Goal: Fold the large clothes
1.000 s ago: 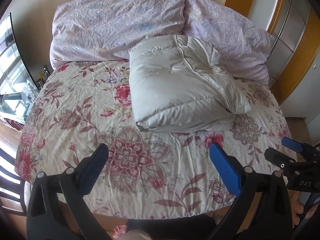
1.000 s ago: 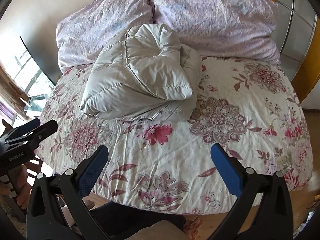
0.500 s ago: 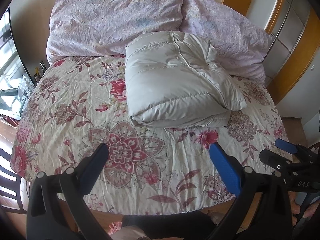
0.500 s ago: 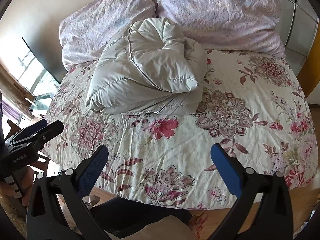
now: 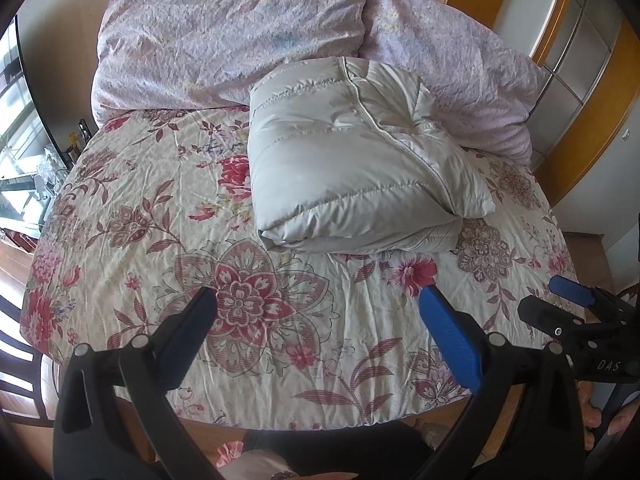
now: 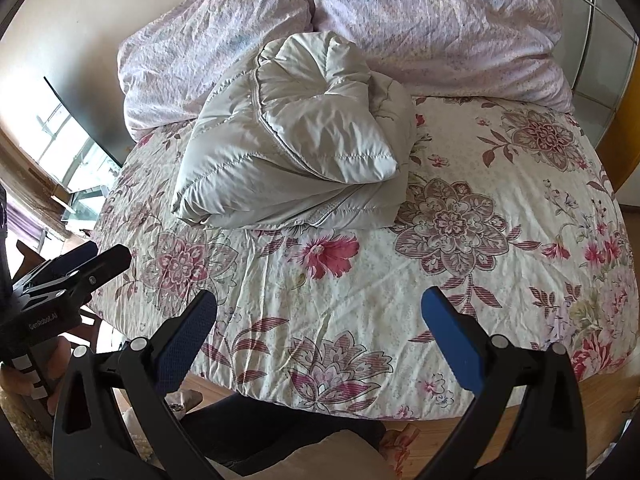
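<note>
A pale grey puffer jacket point(image 5: 352, 168) lies folded into a thick bundle on the floral bed point(image 5: 140, 216), near the pillows. It also shows in the right wrist view point(image 6: 296, 148). My left gripper point(image 5: 320, 312) is open and empty, held over the bed's near edge, well short of the jacket. My right gripper point(image 6: 320, 312) is open and empty, also back over the near edge. The right gripper shows at the right in the left wrist view point(image 5: 568, 304); the left gripper shows at the left in the right wrist view point(image 6: 80, 260).
Two lilac pillows point(image 5: 224, 36) point(image 6: 440, 20) lean against the headboard wall behind the jacket. A wooden wardrobe frame point(image 5: 592, 112) stands right of the bed. A window and dark furniture point(image 6: 64, 160) are on the left. The person's legs point(image 6: 280, 432) are at the foot.
Both grippers have drawn back and risen slightly from the bed, staying open. The folded jacket has not moved.
</note>
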`<state>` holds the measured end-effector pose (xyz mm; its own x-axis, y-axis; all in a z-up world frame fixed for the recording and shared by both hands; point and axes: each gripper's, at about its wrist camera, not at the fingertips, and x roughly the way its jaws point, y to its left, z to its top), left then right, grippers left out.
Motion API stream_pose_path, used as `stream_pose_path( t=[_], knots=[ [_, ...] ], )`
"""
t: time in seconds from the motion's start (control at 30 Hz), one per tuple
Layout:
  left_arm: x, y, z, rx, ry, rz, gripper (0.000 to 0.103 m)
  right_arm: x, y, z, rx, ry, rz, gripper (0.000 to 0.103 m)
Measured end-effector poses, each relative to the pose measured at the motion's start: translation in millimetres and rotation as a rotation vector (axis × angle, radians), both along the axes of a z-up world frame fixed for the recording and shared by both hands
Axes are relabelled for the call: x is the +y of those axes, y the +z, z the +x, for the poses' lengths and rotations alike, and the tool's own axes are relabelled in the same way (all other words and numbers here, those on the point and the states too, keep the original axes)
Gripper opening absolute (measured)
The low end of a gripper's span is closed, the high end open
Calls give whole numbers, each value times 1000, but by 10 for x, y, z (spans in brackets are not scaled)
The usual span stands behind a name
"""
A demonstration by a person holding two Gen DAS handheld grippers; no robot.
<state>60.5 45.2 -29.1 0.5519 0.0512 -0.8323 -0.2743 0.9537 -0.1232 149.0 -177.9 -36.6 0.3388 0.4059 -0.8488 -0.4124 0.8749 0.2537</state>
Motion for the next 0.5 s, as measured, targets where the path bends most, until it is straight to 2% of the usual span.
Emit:
stream_pose_path(
  t=[0.5],
  knots=[
    [-11, -31, 18, 9, -11, -14, 100, 19, -30, 16, 13, 2, 3, 102]
  ],
)
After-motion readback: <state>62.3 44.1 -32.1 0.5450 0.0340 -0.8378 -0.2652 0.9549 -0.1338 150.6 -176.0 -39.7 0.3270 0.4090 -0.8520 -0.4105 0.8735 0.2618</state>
